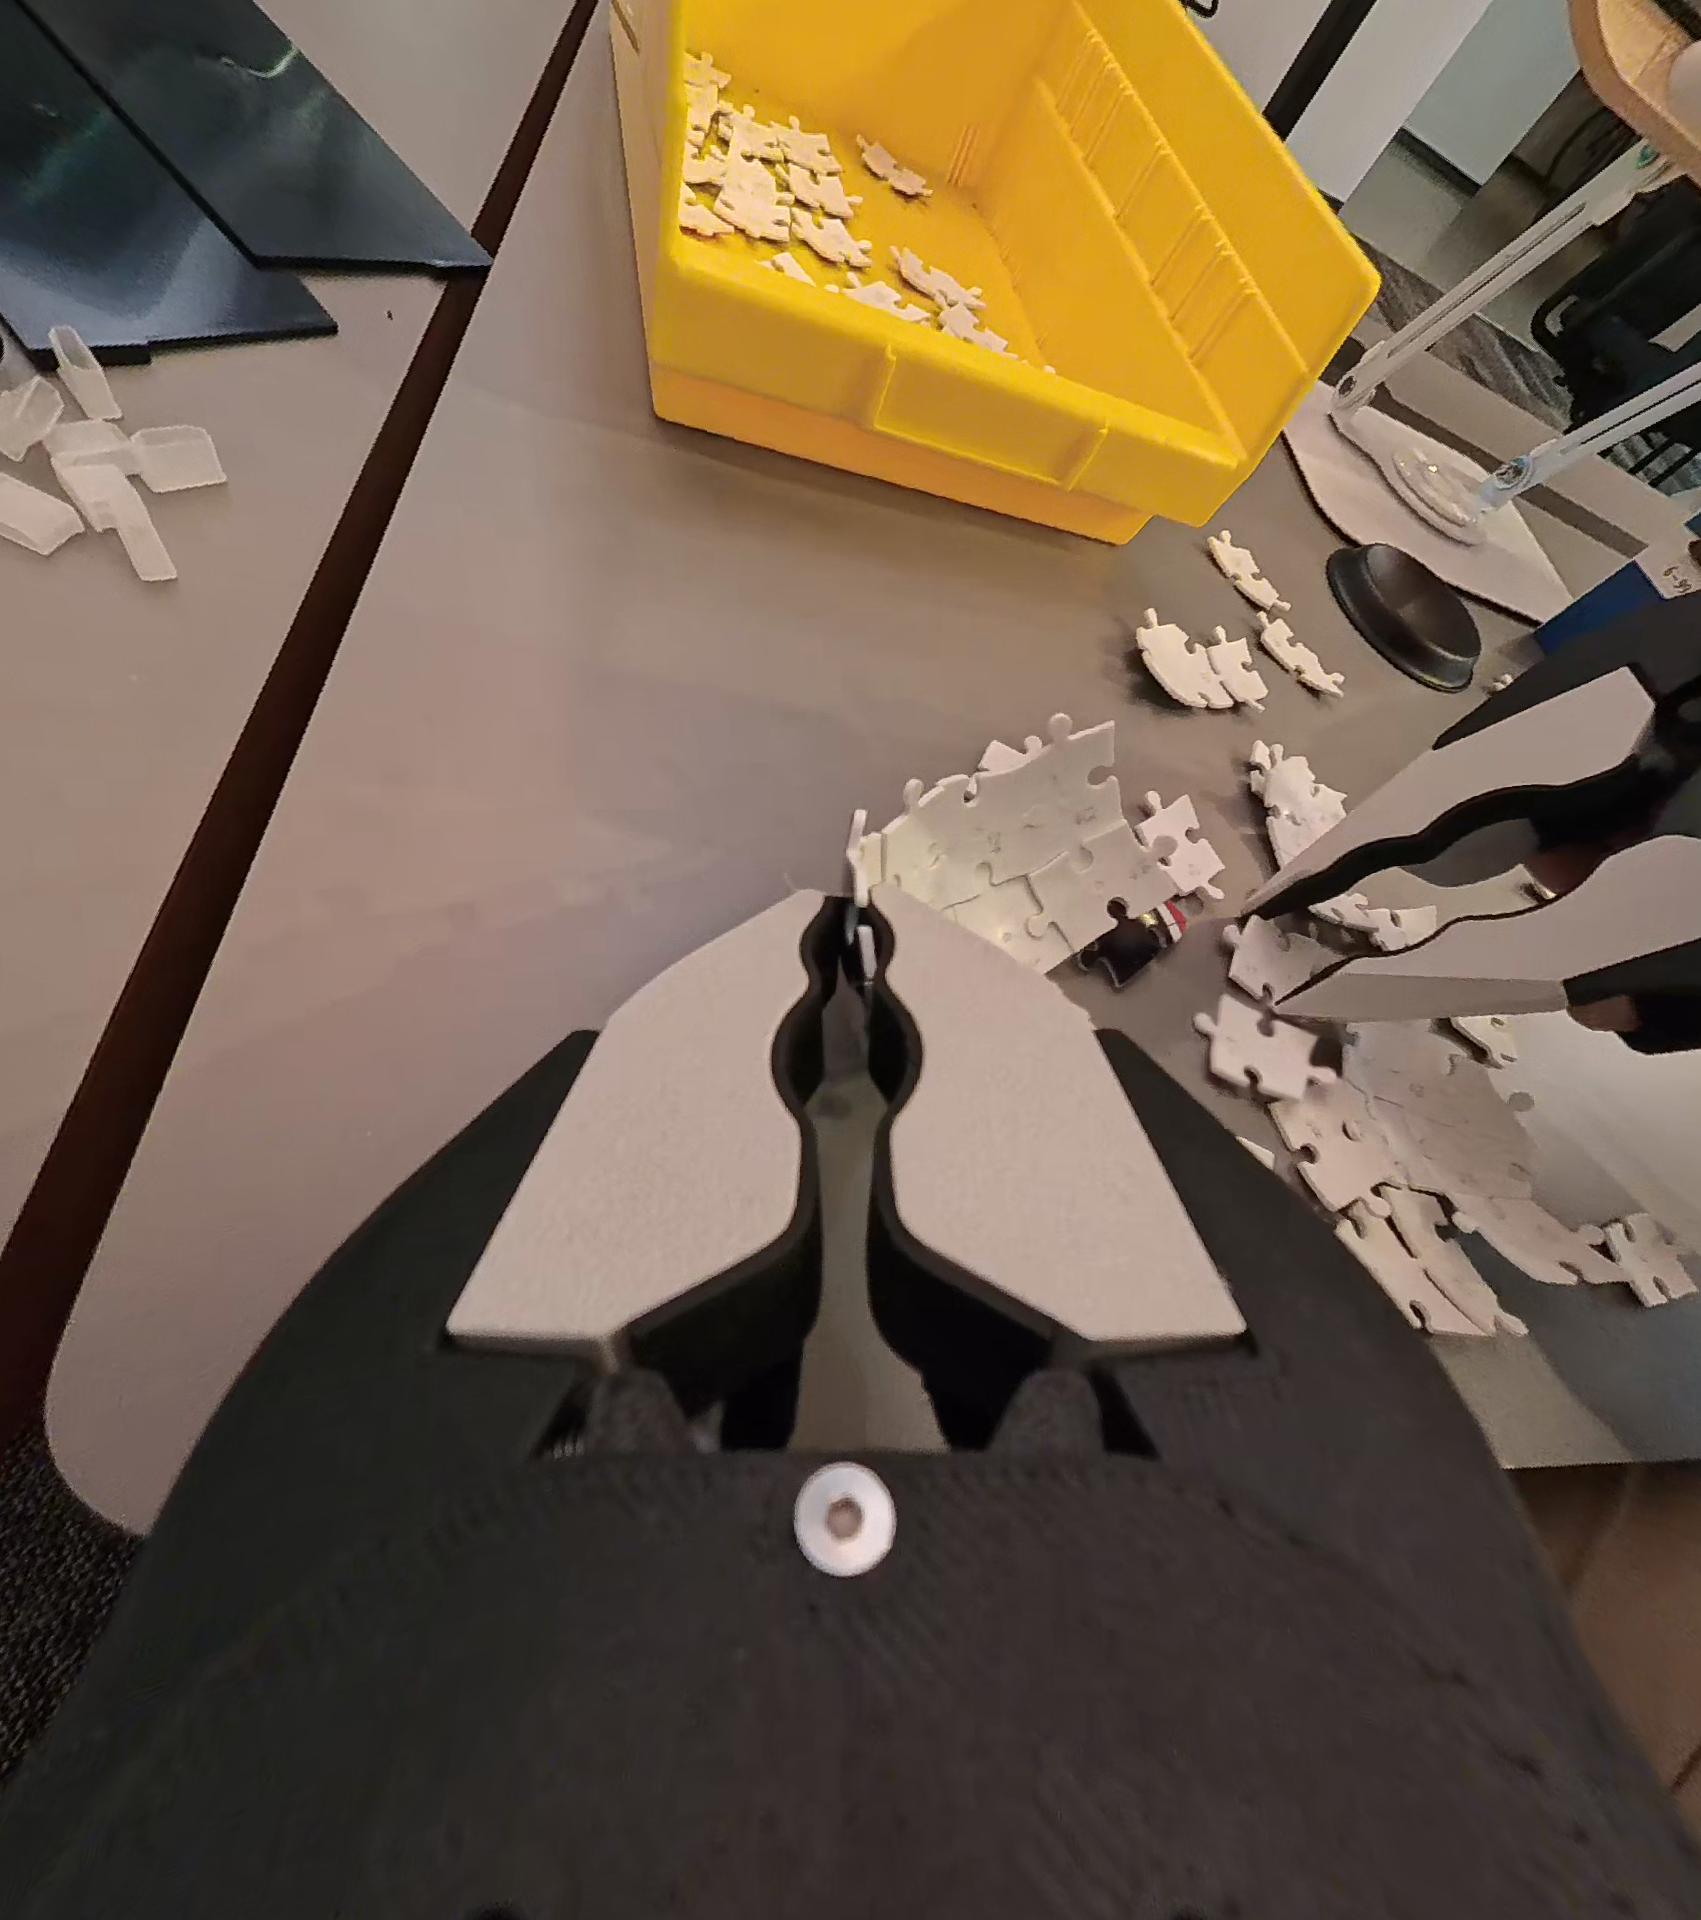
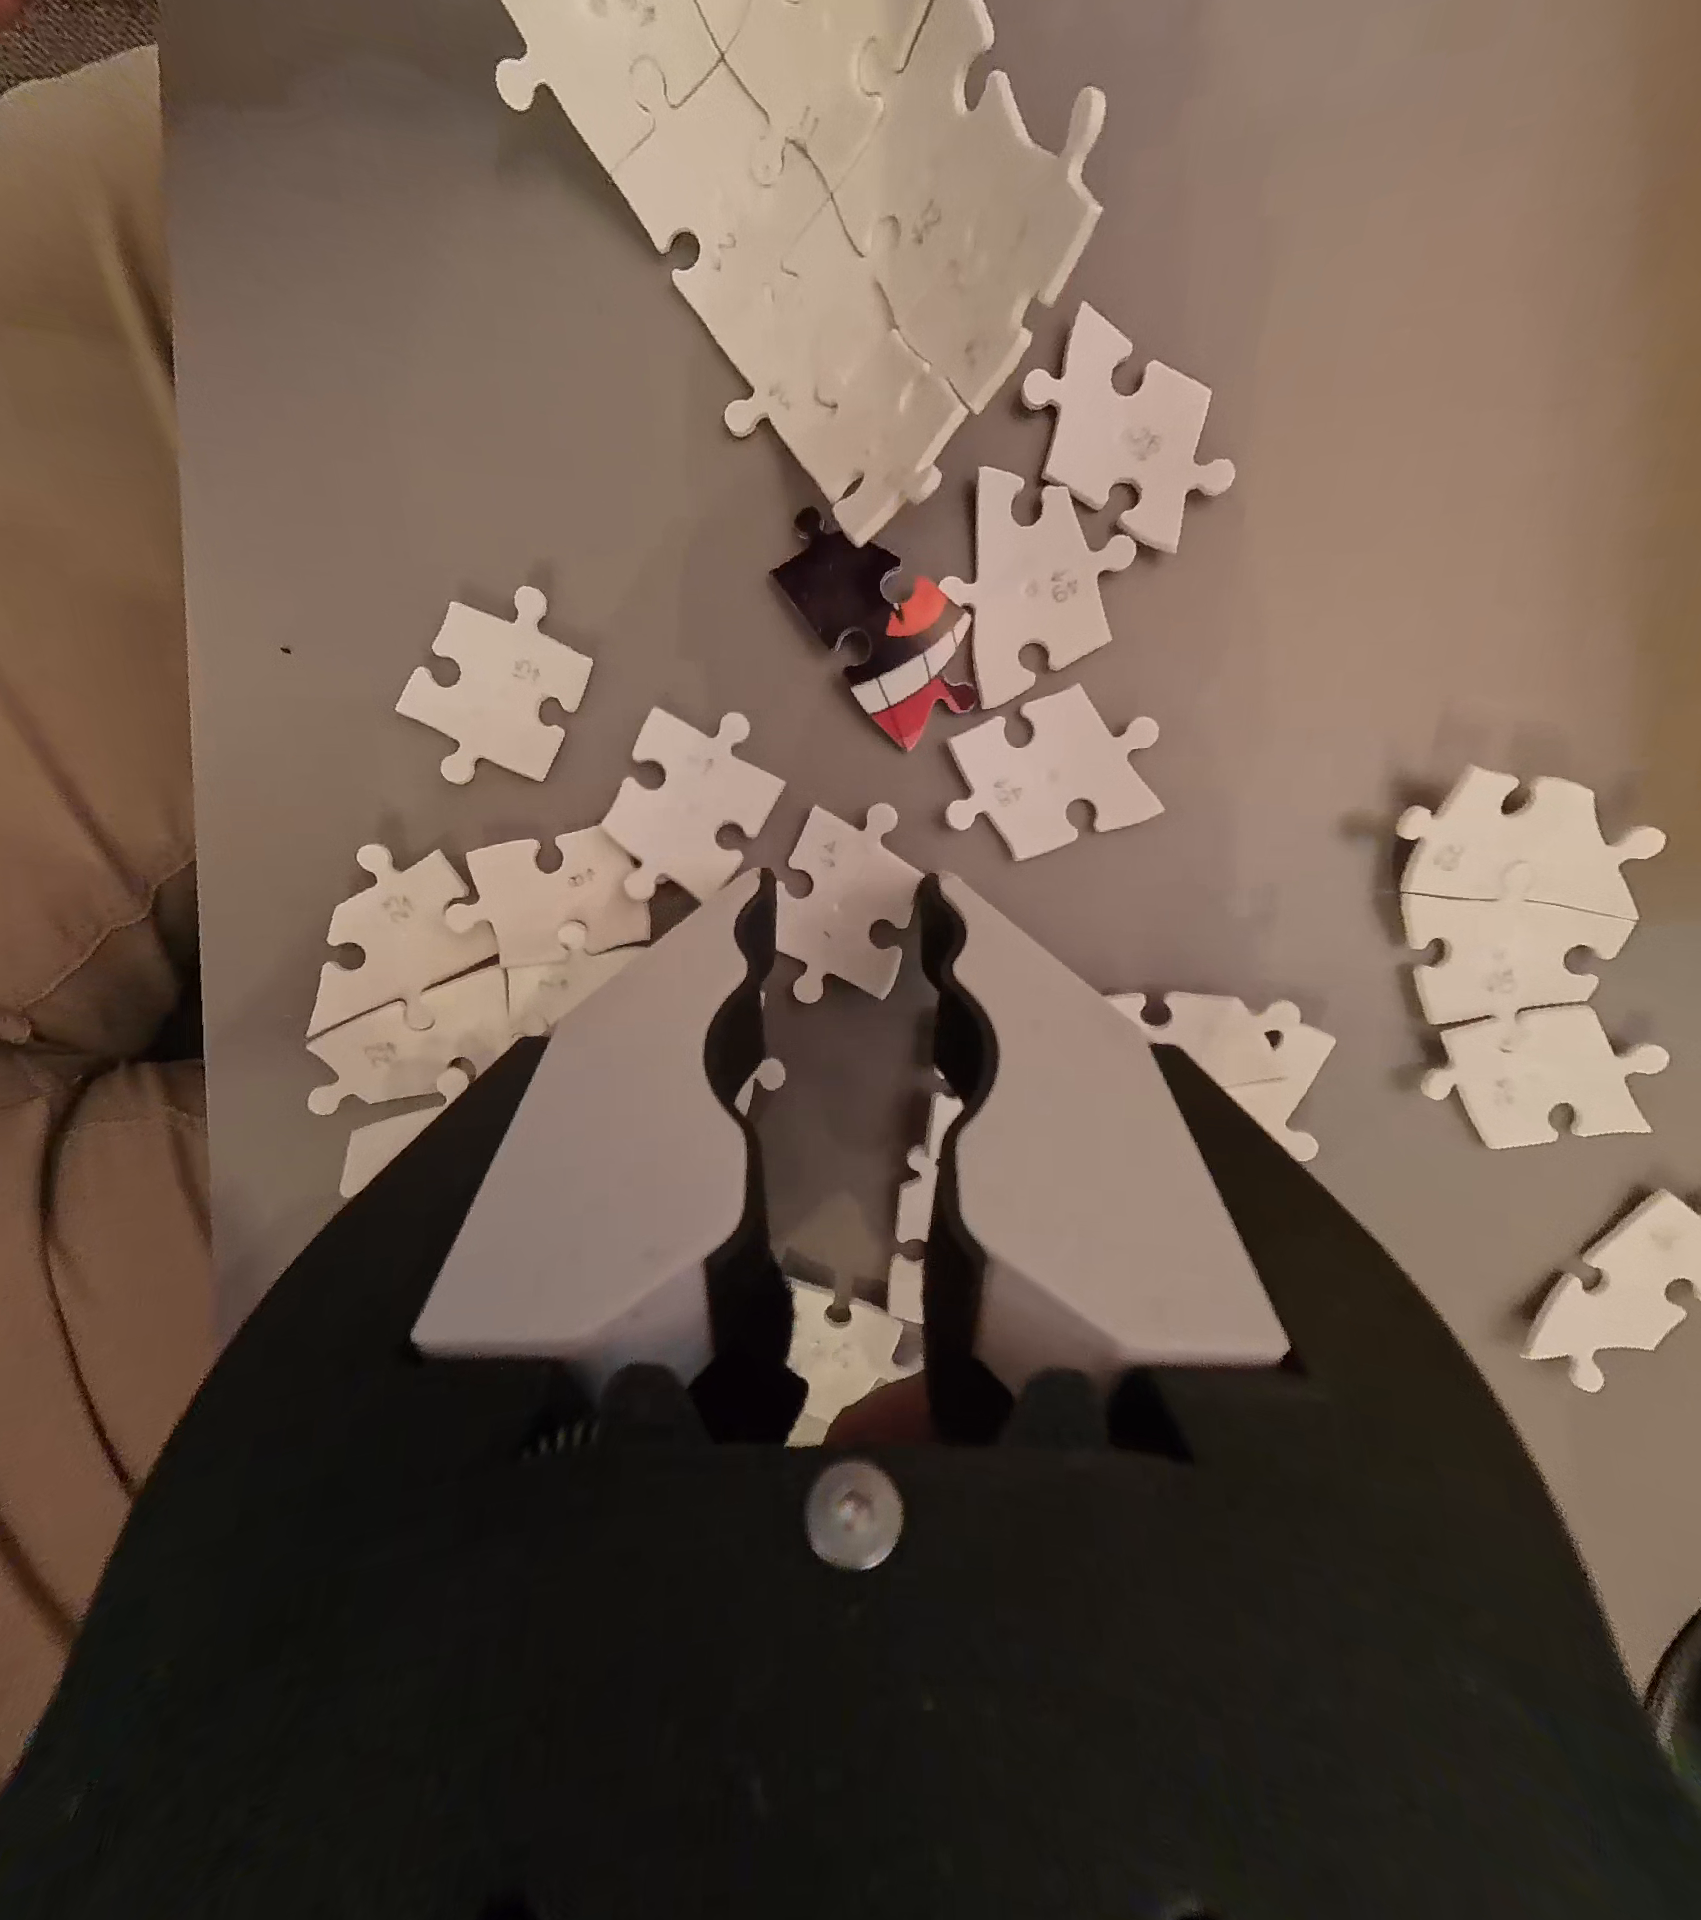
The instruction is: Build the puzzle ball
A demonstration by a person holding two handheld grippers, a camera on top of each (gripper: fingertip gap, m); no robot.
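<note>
My left gripper (image 1: 856,920) is shut on the edge of a joined panel of white puzzle pieces (image 1: 1022,852) and holds it tilted up off the grey table (image 1: 565,727). The panel also shows at the top of the right wrist view (image 2: 825,208). My right gripper (image 2: 846,883) points down at the table with its fingertips against both sides of a single white piece (image 2: 841,920). It also shows at the right of the left wrist view (image 1: 1267,961). One colourful face-up piece (image 2: 877,634) lies by the panel's lower tip. Loose and partly joined white pieces (image 2: 1521,956) lie around.
A yellow bin (image 1: 825,416) with several loose pieces stands at the back. A black round stand (image 1: 1407,613) and a lamp base (image 1: 1428,488) are at the right. Clear plastic caps (image 1: 87,468) lie on the neighbouring table. A person's beige clothing (image 2: 15,727) borders the table edge.
</note>
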